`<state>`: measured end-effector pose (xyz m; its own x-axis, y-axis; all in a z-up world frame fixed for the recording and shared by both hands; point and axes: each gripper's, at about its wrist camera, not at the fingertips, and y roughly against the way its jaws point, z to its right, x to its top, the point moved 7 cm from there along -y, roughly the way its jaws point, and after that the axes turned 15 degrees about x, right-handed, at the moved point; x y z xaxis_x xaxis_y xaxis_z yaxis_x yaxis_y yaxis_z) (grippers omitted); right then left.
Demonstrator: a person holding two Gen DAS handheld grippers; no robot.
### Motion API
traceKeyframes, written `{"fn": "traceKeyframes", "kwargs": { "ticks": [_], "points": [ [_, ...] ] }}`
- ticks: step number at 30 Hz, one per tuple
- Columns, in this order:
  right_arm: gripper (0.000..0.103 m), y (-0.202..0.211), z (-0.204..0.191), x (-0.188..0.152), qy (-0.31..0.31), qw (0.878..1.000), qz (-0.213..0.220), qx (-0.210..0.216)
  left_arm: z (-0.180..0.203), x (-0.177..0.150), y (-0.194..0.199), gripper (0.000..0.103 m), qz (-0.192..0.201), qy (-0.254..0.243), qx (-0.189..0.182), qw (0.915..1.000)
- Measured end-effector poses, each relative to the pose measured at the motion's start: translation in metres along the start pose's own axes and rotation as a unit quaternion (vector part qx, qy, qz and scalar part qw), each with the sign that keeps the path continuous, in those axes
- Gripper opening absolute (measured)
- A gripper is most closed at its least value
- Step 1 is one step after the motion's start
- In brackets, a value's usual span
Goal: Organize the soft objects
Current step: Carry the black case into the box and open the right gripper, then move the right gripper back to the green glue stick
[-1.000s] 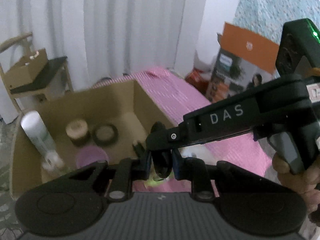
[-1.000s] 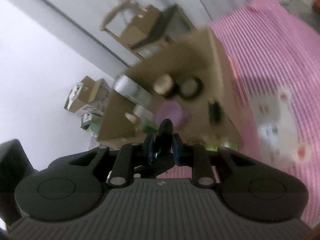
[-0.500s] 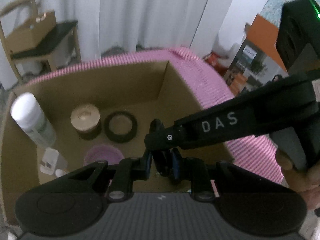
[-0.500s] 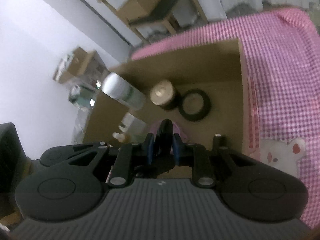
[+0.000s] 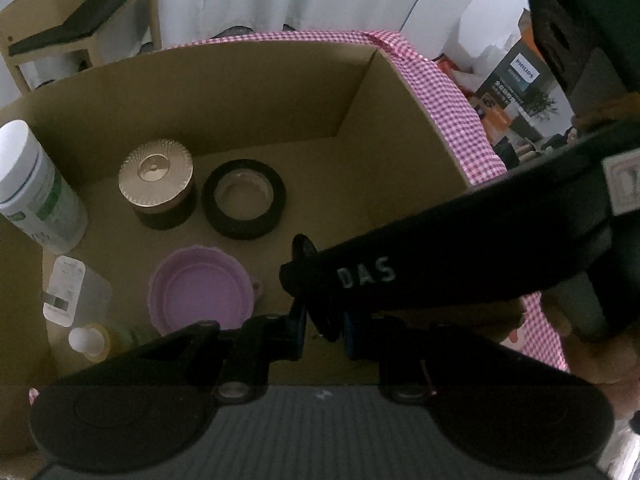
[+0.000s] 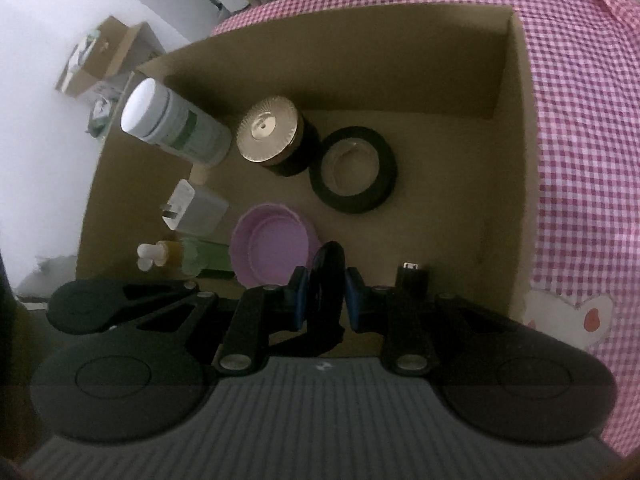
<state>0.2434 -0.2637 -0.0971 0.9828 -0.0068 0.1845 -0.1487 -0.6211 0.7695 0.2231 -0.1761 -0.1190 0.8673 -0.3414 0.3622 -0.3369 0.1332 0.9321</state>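
Note:
Both grippers hover over an open cardboard box (image 5: 400, 92) (image 6: 516, 128) on a pink checked cloth. My right gripper (image 6: 325, 300) is shut on a flat black disc-like object (image 6: 328, 280), held on edge above the box floor. My left gripper (image 5: 322, 330) is also shut on this black object (image 5: 304, 252), beside the right gripper's finger marked DAS (image 5: 368, 274). Inside the box lie a purple lid (image 5: 202, 288) (image 6: 272, 250), a black tape roll (image 5: 245, 204) (image 6: 354, 176) and a gold-lidded jar (image 5: 158, 180) (image 6: 268, 134).
The box also holds a white bottle (image 5: 32, 188) (image 6: 172, 124), a white plug adapter (image 5: 70, 288) (image 6: 192, 210), a small yellow bottle (image 5: 90, 340) (image 6: 160, 254) and a small black item (image 6: 412, 274). A bear patch (image 6: 568, 312) marks the cloth on the right. A chair (image 5: 80, 36) stands behind.
Both grippers have moved forward and tilted down over the box, so its inside now fills both views. The black object stays held between them.

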Motion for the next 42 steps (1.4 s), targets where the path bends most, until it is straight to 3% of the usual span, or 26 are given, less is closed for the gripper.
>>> {"fn": "traceKeyframes", "kwargs": {
  "ticks": [10,12,15,17,19,22,27,30,35,42],
  "points": [
    [0.021,-0.007,-0.004,0.005,0.0,1.0,0.01,-0.002,-0.001,0.0,0.002,0.021,-0.002,0.013,0.002,0.9999],
    [0.021,0.0,-0.007,0.005,-0.003,1.0,0.024,0.008,-0.001,0.001,0.006,0.028,0.004,0.014,0.005,0.9999],
    [0.022,0.023,-0.018,0.003,0.005,0.998,0.057,0.028,-0.003,-0.003,0.024,0.039,0.031,0.015,0.011,0.9994],
    [0.024,0.049,-0.028,-0.004,0.01,0.994,0.093,0.051,-0.002,-0.005,0.041,0.053,0.059,0.015,0.015,0.998],
    [0.031,0.078,-0.035,-0.014,0.019,0.989,0.129,0.068,-0.003,-0.011,0.06,0.057,0.092,0.014,0.016,0.9956],
    [0.043,0.121,-0.039,-0.039,0.03,0.98,0.183,0.076,-0.001,-0.027,0.091,0.067,0.143,0.001,0.025,0.9894],
    [0.049,0.161,-0.024,-0.092,0.029,0.969,0.24,0.053,0.012,-0.055,0.124,0.073,0.198,-0.039,0.022,0.9791],
    [0.05,0.151,-0.003,-0.119,0.018,0.972,0.233,0.036,0.024,-0.074,0.122,0.073,0.193,-0.062,0.004,0.9792],
    [0.05,0.104,0.03,-0.142,0.011,0.982,0.186,0.0,0.042,-0.093,0.085,0.071,0.158,-0.077,-0.01,0.9843],
    [0.049,0.053,0.049,-0.143,0.036,0.988,0.149,-0.011,0.056,-0.092,0.024,0.06,0.136,-0.088,0.013,0.9867]
  ]
}}
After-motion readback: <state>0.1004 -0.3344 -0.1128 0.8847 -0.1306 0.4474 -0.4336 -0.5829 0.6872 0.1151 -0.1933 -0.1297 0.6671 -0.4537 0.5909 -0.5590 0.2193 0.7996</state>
